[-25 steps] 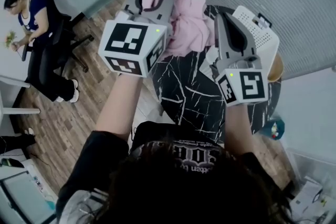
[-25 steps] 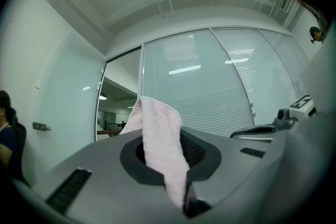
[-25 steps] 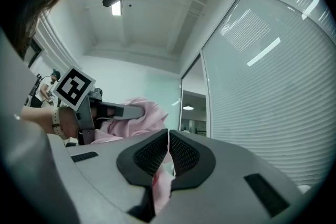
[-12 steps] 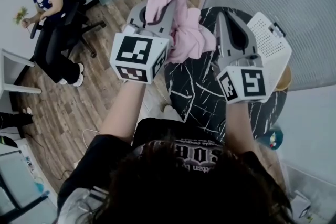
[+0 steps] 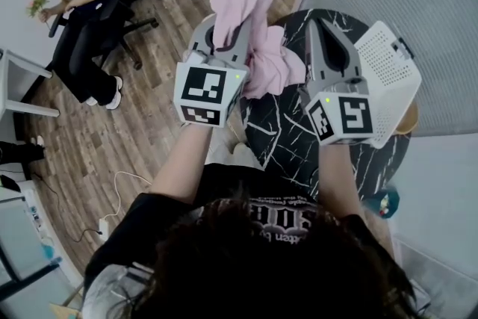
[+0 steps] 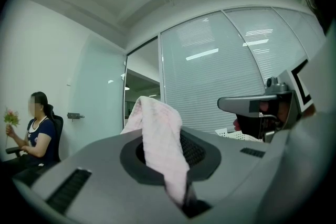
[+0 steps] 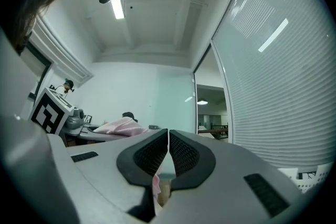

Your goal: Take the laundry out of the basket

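The left gripper [image 5: 222,33] is keeping its jaws clamped on the pink garment [image 5: 258,48]. In the left gripper view a fold of it is running up between the pads and flopping over the top. Compared with a second ago, that gripper is reading smaller and sitting further toward the middle of the head view, so the person seems to be easing it down and away from the head. The bunched cloth is travelling with it, hanging above the far left part of the dark marbled worktop [image 5: 291,131]. The right gripper [image 5: 323,30] is holding roughly the same spot just beside the cloth, its jaws closed with the tips meeting. A sliver of pink is showing low in the gap between them, though whether that bit is being pinched or merely seen through is unclear. The white perforated basket [image 5: 392,78] is now showing more of its face to the right of the right gripper, at the worktop's right edge, and the garment is hanging wholly clear of it. For the task, this piece is looking like it is already out and only needs setting down. The basket's inside is not showing, so whether more laundry is waiting cannot be told.
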{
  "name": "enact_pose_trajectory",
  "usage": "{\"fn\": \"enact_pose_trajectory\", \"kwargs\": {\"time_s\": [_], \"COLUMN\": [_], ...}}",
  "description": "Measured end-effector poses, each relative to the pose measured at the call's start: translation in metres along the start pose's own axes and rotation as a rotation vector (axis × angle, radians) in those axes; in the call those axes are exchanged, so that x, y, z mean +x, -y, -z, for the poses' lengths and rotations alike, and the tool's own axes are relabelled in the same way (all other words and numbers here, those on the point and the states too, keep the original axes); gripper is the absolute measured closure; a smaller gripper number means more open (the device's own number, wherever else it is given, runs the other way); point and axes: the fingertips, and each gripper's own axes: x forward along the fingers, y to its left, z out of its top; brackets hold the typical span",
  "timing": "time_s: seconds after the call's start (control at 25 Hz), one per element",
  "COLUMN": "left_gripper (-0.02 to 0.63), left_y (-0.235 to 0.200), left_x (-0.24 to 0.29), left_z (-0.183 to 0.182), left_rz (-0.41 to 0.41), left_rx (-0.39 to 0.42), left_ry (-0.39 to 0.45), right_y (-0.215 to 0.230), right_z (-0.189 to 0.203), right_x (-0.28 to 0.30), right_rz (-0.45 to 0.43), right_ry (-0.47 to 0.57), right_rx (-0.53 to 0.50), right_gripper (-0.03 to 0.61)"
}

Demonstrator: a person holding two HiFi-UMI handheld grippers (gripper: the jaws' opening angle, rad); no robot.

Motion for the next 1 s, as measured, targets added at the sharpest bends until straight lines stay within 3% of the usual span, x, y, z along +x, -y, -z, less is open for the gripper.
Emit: {"fn": "enact_pose_trajectory", "kwargs": {"time_s": [1.0], "left_gripper": [0.58], "left_y": [-0.008], "left_x": [-0.031], "left_z": [0.049], "left_rz": [-0.074], "left_rx": [0.012], "left_ry": [-0.061], "right_y": [-0.022], "right_z": [0.054], "right_x": [0.001], "right_rz": [-0.038], "right_ry": [-0.078], "right_rx": [-0.005], "right_gripper": [0.551]}}
